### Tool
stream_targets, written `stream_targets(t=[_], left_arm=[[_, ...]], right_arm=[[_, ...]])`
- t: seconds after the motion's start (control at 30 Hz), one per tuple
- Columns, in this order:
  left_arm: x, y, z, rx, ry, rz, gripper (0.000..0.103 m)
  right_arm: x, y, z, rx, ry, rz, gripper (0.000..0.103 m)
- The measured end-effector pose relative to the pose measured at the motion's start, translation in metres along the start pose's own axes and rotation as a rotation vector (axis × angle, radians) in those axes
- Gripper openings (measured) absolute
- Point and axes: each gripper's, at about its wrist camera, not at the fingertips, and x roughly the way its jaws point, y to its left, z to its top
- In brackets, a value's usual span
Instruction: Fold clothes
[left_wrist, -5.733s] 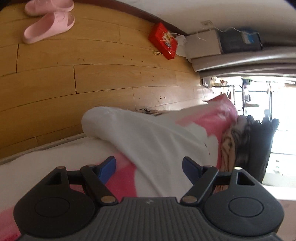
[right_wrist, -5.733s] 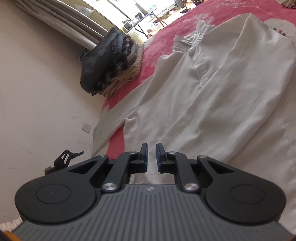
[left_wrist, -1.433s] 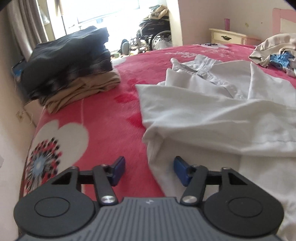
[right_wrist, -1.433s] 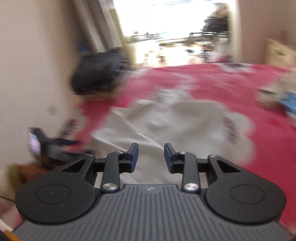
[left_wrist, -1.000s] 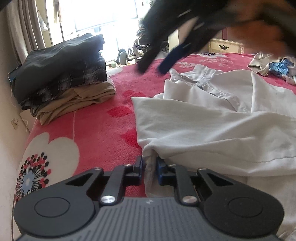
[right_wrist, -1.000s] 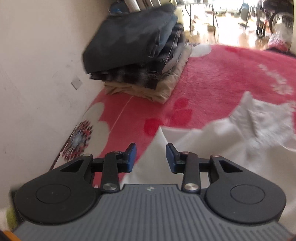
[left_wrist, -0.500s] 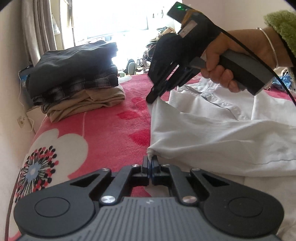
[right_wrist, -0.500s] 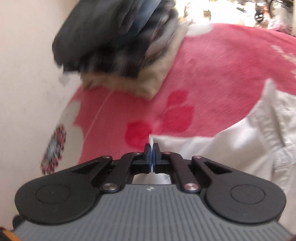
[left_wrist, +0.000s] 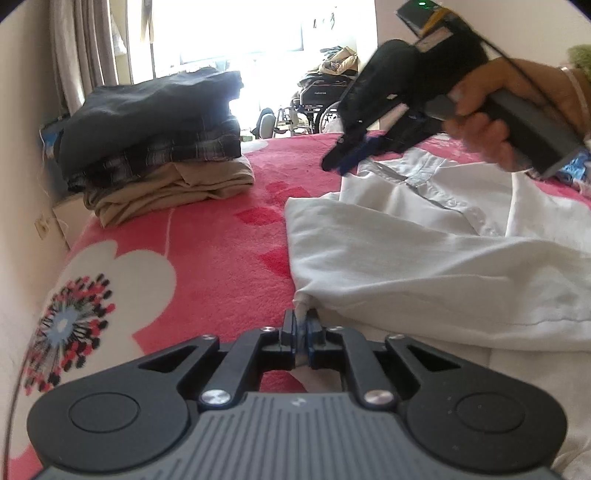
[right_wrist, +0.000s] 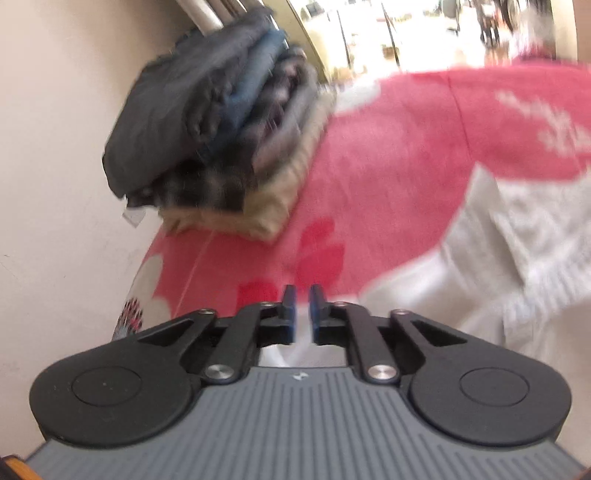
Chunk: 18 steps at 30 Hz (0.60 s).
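A white button shirt (left_wrist: 436, 254) lies crumpled on the red flowered blanket (left_wrist: 207, 251). My left gripper (left_wrist: 302, 325) is shut on the shirt's near left corner, with white cloth between the pads. My right gripper (left_wrist: 341, 162) shows in the left wrist view above the shirt's far left edge by the collar, lifted clear of the cloth. In the right wrist view my right gripper (right_wrist: 302, 306) has its jaws slightly apart with nothing between them, over the blurred shirt (right_wrist: 517, 258).
A stack of folded dark, plaid and tan clothes (left_wrist: 155, 147) sits at the far left of the bed by the wall, also in the right wrist view (right_wrist: 221, 140). A wheelchair (left_wrist: 317, 103) stands beyond the bed. More clothes (left_wrist: 576, 170) lie far right.
My right gripper let go of the shirt's far edge, opened a little and lifted; that edge dropped back on the bed. My left gripper stays shut on the near corner.
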Motion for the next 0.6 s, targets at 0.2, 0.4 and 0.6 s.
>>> stream_targets(t=[0.2, 0.4, 0.6], left_arm=[[-0.009, 0.010, 0.001, -0.003, 0.022, 0.021, 0.040], [-0.033, 0.057, 0.010, -0.208, 0.010, 0.036, 0.041], [-0.011, 0.047, 0.050, -0.262, -0.007, -0.158, 0.042]], right_arm=[[-0.027, -0.001, -0.027, -0.067, 0.055, -0.034, 0.034], [-0.116, -0.019, -0.068, 0.037, -0.059, -0.038, 0.034], [-0.201, -0.032, -0.134, 0.129, -0.068, -0.088, 0.034]])
